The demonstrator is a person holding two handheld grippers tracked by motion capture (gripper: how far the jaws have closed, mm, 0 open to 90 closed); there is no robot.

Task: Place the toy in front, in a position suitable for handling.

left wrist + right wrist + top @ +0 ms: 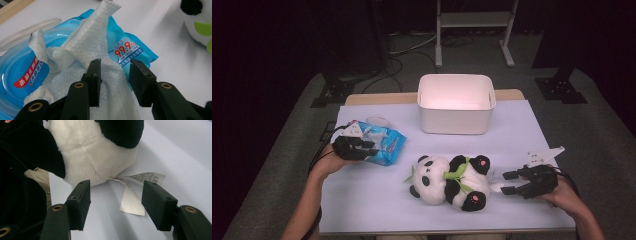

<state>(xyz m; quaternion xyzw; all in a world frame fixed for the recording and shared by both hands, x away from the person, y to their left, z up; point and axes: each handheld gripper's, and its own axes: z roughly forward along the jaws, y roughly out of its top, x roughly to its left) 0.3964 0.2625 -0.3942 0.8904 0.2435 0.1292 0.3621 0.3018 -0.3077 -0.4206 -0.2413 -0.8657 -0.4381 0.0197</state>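
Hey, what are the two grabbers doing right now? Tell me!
Left gripper open, astride the wipe poking from the blue pack. Right gripper open by the panda. Nothing blocking.

A lab or recording studio is indicated, not a home. A table [362, 210] covered with a plain white sheet is set on grey carpet [272, 165], lit brightly while dark surroundings are seen at the upper left and upper right of the frame. Black stand bases [560, 90] are placed on the floor at the upper right and upper left, cables [404, 47] are trailed across the floor at the top centre, and a white metal frame on legs [474, 30] is seen at the top.
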